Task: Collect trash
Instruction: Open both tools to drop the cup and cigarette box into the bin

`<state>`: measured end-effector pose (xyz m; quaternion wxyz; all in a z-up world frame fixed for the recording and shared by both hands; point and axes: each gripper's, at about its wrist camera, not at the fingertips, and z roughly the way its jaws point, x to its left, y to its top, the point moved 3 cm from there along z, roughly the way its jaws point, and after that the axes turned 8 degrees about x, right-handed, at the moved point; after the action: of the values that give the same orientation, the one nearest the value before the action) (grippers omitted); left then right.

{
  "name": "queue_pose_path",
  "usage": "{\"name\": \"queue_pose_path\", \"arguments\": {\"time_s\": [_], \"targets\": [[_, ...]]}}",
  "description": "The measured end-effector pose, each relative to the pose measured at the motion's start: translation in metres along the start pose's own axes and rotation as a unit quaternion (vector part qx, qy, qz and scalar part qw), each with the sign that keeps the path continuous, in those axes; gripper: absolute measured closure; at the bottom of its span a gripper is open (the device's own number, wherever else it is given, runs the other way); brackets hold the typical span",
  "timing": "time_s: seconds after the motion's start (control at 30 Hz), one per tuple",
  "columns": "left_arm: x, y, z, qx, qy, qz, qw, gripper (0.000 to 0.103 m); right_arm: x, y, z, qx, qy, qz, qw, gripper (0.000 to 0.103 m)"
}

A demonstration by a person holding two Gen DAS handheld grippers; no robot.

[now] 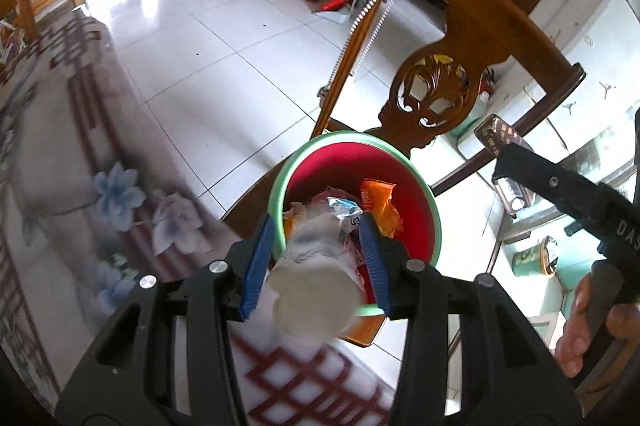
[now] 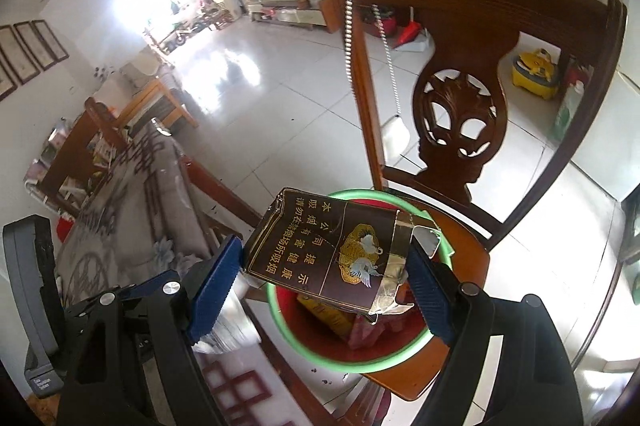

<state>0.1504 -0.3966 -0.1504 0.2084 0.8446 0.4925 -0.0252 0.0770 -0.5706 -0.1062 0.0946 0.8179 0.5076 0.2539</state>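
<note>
A red bin with a green rim [image 1: 430, 204] stands on a wooden chair seat and holds several wrappers. My left gripper [image 1: 320, 246] is shut on a crushed white paper cup [image 1: 314, 286], held over the bin's near rim. My right gripper [image 2: 324, 278] is shut on a dark brown cigarette pack [image 2: 320, 250] with gold print, held above the same bin [image 2: 280, 310]. The right gripper with the pack [image 1: 498, 138] also shows at the right of the left wrist view.
A carved wooden chair back [image 1: 436, 94] rises behind the bin. A table with a flowered cloth [image 1: 60, 166] lies to the left. White tiled floor [image 1: 200, 46] stretches beyond. A beaded chain [image 2: 348, 18] hangs by the chair post.
</note>
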Motion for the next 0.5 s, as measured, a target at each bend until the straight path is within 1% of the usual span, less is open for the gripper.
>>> {"name": "queue_pose_path", "arguments": {"time_s": [0.13,0.2,0.23,0.3,0.33,0.37,0.4,0.5], "targets": [[-0.010,0.008,0.014,0.009,-0.005,0.011,0.9999,0.060,-0.014,0.004,0.009,0.012,0.003,0.013,1.000,0.024],[-0.014,0.010,0.017,0.007,-0.008,0.011,0.9999,0.043,-0.018,0.006,0.017,0.027,0.012,0.016,0.999,0.023],[-0.012,0.008,0.015,0.003,-0.009,0.008,0.9999,0.031,-0.018,0.007,0.019,0.032,0.013,0.017,0.999,0.022],[-0.010,0.007,0.011,-0.007,-0.013,0.001,0.9999,0.029,-0.020,0.007,0.022,0.038,0.012,0.022,0.999,0.022],[-0.007,0.006,0.007,-0.011,-0.012,-0.003,0.9999,0.025,-0.021,0.006,0.022,0.037,0.011,0.026,0.999,0.021],[-0.005,0.005,0.003,-0.016,-0.008,-0.006,0.9998,0.017,-0.022,0.006,0.023,0.036,0.010,0.028,0.999,0.020],[-0.002,0.005,-0.001,-0.023,-0.005,-0.010,0.9997,0.014,-0.021,0.005,0.023,0.035,0.007,0.031,0.999,0.017],[0.012,0.000,-0.023,-0.054,0.002,-0.029,0.9981,0.011,-0.018,0.002,0.020,0.027,0.007,0.036,0.999,0.016]]}}
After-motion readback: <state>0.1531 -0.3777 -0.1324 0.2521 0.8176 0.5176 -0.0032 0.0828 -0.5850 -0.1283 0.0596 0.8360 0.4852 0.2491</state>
